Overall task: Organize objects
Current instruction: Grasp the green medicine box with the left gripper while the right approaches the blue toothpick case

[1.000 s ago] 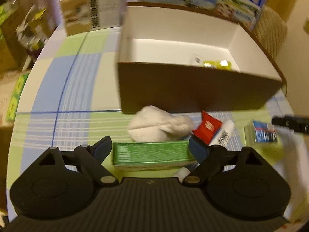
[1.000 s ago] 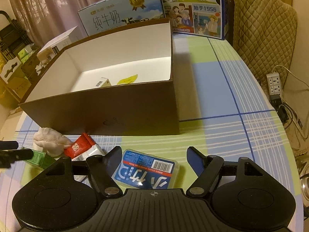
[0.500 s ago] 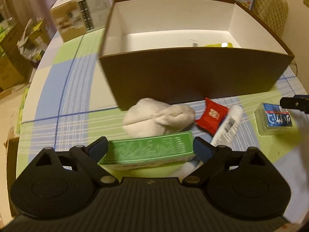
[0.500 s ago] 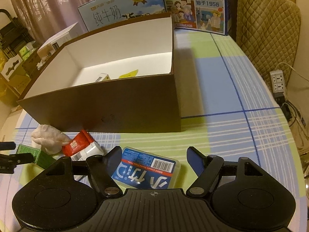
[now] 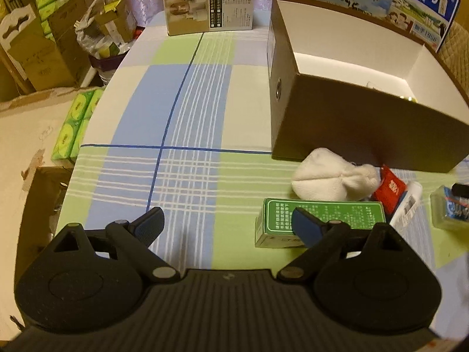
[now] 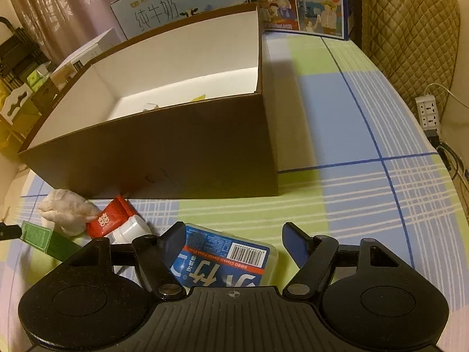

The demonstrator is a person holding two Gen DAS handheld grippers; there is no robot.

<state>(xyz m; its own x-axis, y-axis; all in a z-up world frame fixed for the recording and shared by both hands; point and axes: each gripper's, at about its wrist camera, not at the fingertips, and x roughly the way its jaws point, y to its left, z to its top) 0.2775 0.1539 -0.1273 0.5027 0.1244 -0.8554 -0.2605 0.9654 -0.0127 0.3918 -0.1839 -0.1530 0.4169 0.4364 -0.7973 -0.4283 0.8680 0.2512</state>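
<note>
left tongs: wide, over bare tablecloth | green box: beside right pad

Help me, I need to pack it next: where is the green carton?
The green carton lies flat on the tablecloth in the left wrist view, right of centre, just in front of the white cloth bundle and left of the red packet.

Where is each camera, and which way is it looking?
Left wrist: sits on the left claw, looking down at the tablecloth and green box; only its open claw shows.
Right wrist: sits on the right claw, looking down at the floss case; its open claw shows.
Both see the brown box and white cloth.
</note>
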